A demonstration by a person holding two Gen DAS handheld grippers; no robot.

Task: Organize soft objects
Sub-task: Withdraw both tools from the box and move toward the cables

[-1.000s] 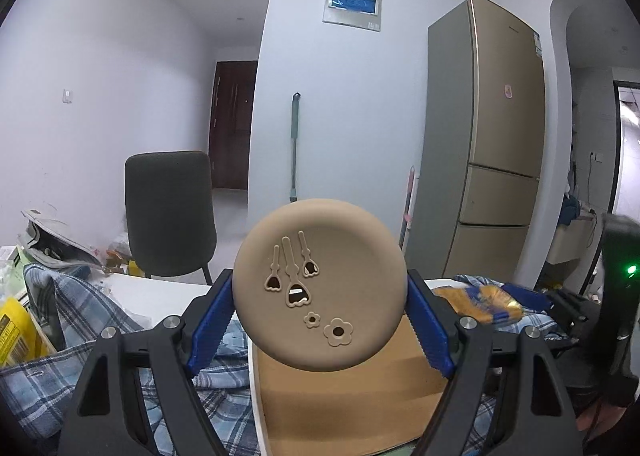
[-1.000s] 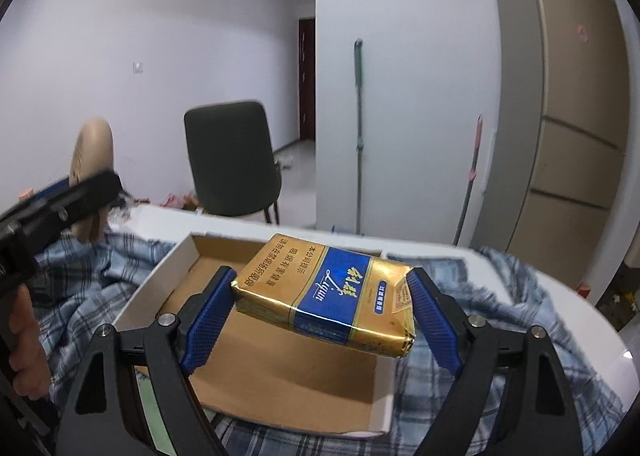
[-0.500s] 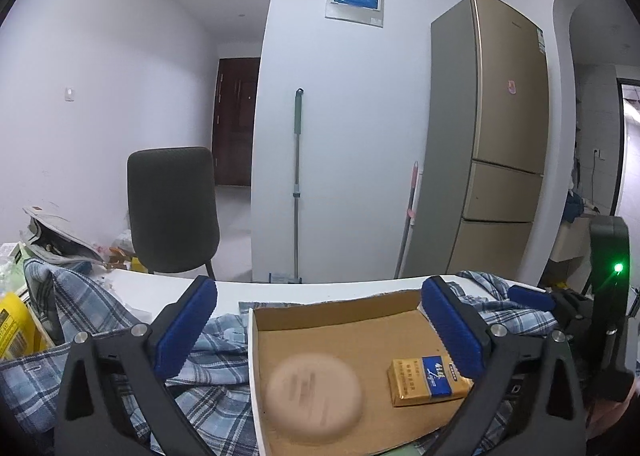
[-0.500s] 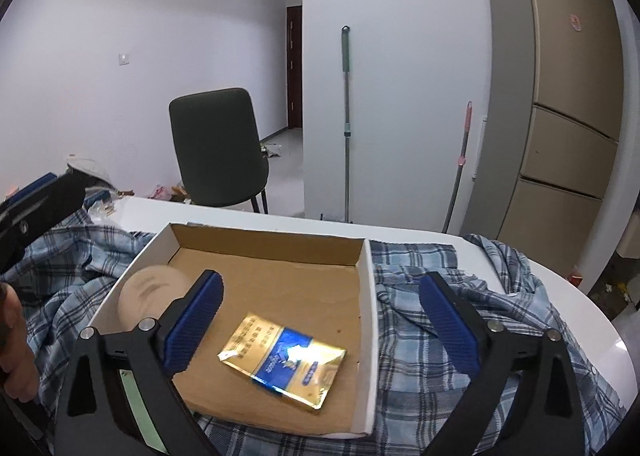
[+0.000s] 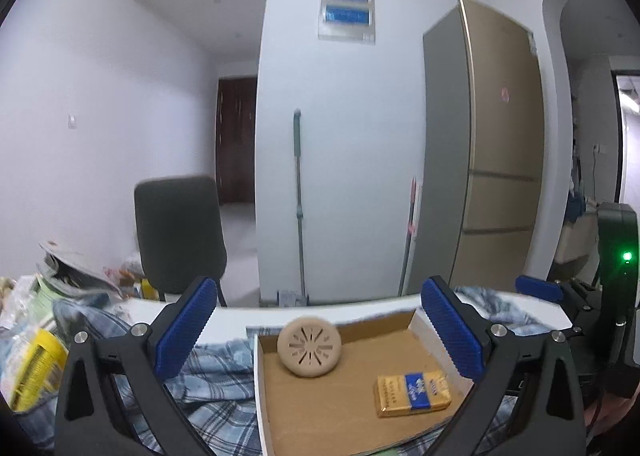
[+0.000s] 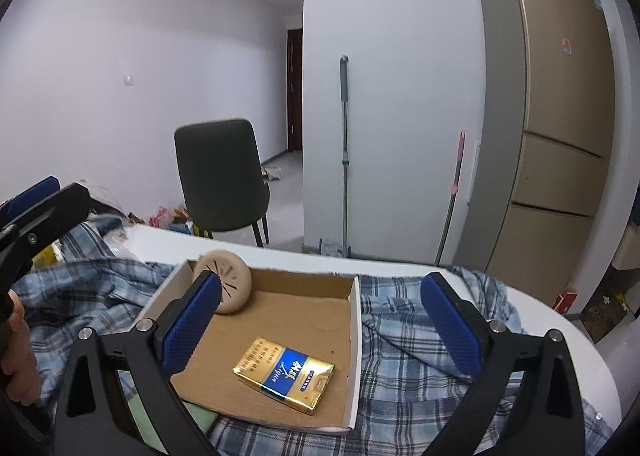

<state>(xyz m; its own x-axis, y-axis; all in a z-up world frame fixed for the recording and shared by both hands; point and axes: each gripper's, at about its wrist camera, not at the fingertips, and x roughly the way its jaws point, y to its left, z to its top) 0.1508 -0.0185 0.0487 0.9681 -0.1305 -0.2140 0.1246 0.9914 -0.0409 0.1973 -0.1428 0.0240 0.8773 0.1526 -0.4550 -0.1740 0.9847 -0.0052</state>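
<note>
A box point(image 6: 354, 340) sits on a shirt point(image 6: 420, 340) on the table point(image 6: 560, 336). In it, a round pad point(image 6: 232, 284) leans in the far left corner. A packet point(image 6: 285, 374) lies nearer, to its right.

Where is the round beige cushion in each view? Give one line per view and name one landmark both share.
Left wrist: the round beige cushion leans at the cardboard box's back left corner, low centre.
Right wrist: the cushion sits low and left of centre, partly behind a blue pad of the right tongs.
Shared landmark: the gold and blue packet lying flat in the box.
</note>
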